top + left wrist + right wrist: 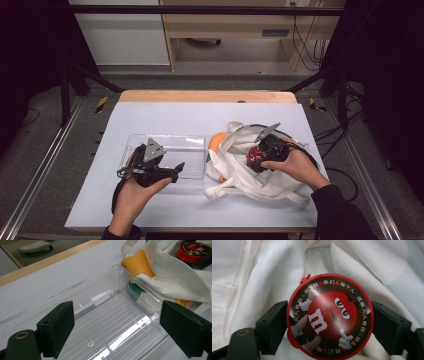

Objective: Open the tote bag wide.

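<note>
The round red-lidded candy tub (330, 317), its lid printed with a red cartoon candy figure and a ring of small characters, sits closest in the right gripper view, clamped between the two black jaws, whose pads press on its rim from either side. Behind and beneath it lie the folds of a white cloth tote bag (252, 277); in the high view the bag (235, 165) lies crumpled on the right half of the white table (165, 117), with an orange patch and a green one showing at its left edge, and the tub (256, 157) is in the bag's open mouth. The right gripper (261, 156) is angled down into the bag, the person's right hand (295, 167) wrapped around its body. To the left, just beside the bag, a clear plastic tray (82, 293) with a ribbed floor holds nothing. The left gripper (176, 169) hovers low over the tray, jaws spread wide apart with nothing between them, held level by the left hand (134, 192).
</note>
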`<action>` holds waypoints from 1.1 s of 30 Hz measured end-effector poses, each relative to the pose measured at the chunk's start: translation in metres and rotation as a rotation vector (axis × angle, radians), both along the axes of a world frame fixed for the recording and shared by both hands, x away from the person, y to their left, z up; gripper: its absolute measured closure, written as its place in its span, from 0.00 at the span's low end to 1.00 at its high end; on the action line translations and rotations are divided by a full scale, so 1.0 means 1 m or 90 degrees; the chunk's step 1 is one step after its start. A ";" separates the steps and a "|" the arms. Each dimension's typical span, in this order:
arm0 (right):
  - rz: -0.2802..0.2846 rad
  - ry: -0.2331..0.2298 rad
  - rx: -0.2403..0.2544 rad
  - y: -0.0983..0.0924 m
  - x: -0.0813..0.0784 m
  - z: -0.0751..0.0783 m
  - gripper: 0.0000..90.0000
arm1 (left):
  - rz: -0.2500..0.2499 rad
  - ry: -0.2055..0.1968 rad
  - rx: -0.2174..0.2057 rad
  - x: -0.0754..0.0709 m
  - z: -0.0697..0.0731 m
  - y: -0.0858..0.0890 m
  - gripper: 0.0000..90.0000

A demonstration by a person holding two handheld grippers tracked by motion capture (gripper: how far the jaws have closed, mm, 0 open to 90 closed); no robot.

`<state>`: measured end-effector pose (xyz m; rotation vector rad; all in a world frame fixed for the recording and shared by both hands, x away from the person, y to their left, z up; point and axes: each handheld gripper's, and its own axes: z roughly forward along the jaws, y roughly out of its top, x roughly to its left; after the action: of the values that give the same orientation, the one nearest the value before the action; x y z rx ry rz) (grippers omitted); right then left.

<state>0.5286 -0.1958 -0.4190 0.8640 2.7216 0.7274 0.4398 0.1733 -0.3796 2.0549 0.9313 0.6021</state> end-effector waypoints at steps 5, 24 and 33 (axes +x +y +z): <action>-0.017 0.010 -0.002 0.001 0.000 -0.002 0.29 | 0.003 0.000 0.000 0.000 0.000 0.000 0.14; -0.082 -0.045 0.069 0.000 -0.027 0.060 0.29 | 0.008 0.005 -0.009 0.005 -0.002 0.006 0.14; -0.088 -0.072 0.067 0.004 -0.029 0.091 0.29 | 0.023 0.012 0.001 0.006 -0.006 0.010 0.13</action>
<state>0.4998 -0.1918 -0.3279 0.9908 2.5155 0.8680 0.4461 0.1835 -0.3852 2.0517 0.9806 0.6038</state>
